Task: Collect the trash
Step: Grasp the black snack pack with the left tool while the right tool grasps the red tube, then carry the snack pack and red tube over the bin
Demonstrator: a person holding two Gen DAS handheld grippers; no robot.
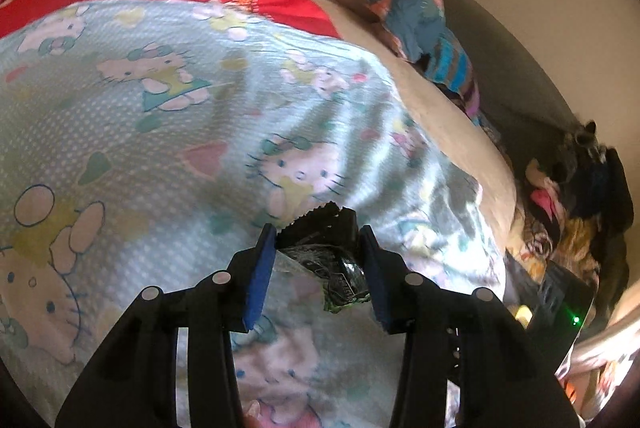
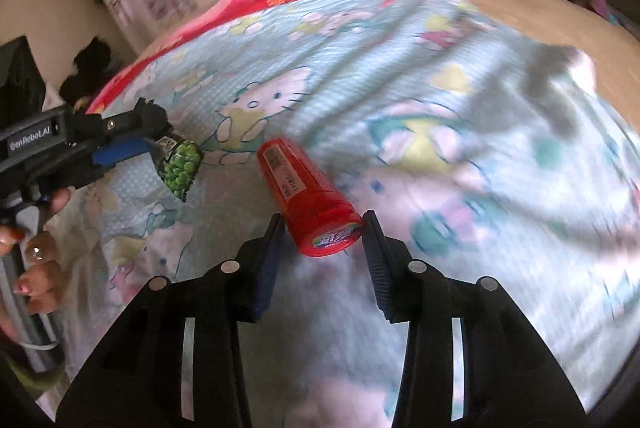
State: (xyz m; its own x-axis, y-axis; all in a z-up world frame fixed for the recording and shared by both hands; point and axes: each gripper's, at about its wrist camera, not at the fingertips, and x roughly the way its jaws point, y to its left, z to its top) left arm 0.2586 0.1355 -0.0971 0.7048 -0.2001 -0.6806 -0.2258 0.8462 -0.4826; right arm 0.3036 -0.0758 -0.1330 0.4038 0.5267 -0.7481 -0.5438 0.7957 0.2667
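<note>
On the bed (image 2: 460,76), left tongs (image 1: 318,240) pinch a light, crinkly wrapper (image 1: 328,260); right tongs (image 2: 324,228), released, straddle a stiff, probably slippery red tube (image 2: 304,196).

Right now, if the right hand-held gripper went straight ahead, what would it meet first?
The red tube lying on the patterned blanket; its near end sits between the open fingers of the right hand-held gripper.

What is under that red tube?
The red tube lies on a cartoon-cat blanket, its near end between the open right gripper's fingers. The blanket hides the bed below it; the patch right beneath the tube is covered.
</note>
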